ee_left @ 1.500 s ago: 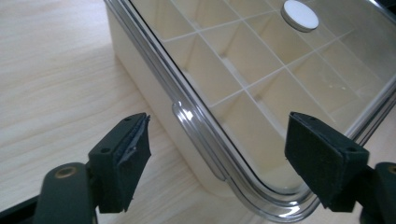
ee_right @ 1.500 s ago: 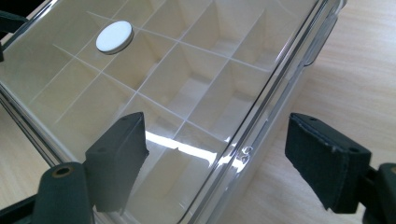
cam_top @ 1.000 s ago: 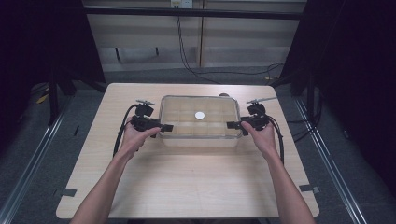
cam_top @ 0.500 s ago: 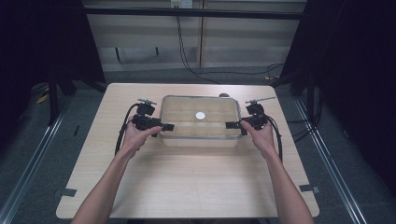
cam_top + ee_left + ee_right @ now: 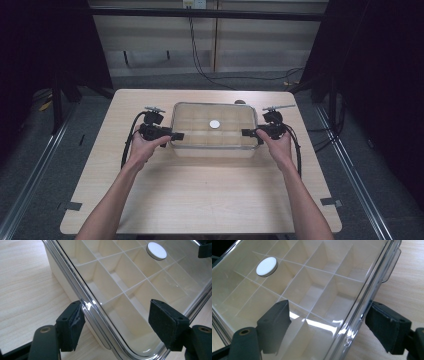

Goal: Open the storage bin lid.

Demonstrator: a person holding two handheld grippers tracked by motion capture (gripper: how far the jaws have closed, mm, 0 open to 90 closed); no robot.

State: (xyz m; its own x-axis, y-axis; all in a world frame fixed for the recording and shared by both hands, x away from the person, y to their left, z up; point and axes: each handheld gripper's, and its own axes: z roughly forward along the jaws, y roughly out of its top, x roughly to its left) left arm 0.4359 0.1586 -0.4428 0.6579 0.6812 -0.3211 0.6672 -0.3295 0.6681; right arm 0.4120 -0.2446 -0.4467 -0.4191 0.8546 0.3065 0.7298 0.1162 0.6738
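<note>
A clear plastic compartment box (image 5: 214,131) is seen resting on the light wooden surface (image 5: 200,195), placed toward the far half and roughly centred between the two sides. Its interior is divided by white partitions into a grid of cells, and it is covered by a transparent lid (image 5: 140,287) on which a small white round disc (image 5: 214,124) is set near the middle. The left tool (image 5: 170,135) is held by the person's left hand (image 5: 145,147) at the left end of the box, and the right tool (image 5: 250,133) is held by the right hand (image 5: 276,146) at the right end. In the left gripper view, the left tool (image 5: 117,322) is seen spread wide, with one pad (image 5: 71,327) just outside the rim of the lid and the other pad (image 5: 166,325) over the lid; whether either pad touches the box cannot be told. In the right gripper view, the right tool (image 5: 332,327) is likewise seen opened wide, astride the box's edge, one pad (image 5: 275,322) lying over the lid and the other pad (image 5: 388,327) outside the rim above the surface. A clear latch tab (image 5: 390,266) is seen on the side wall of the box in that view. Black cables (image 5: 129,142) are trailed from the tools across the surface.
</note>
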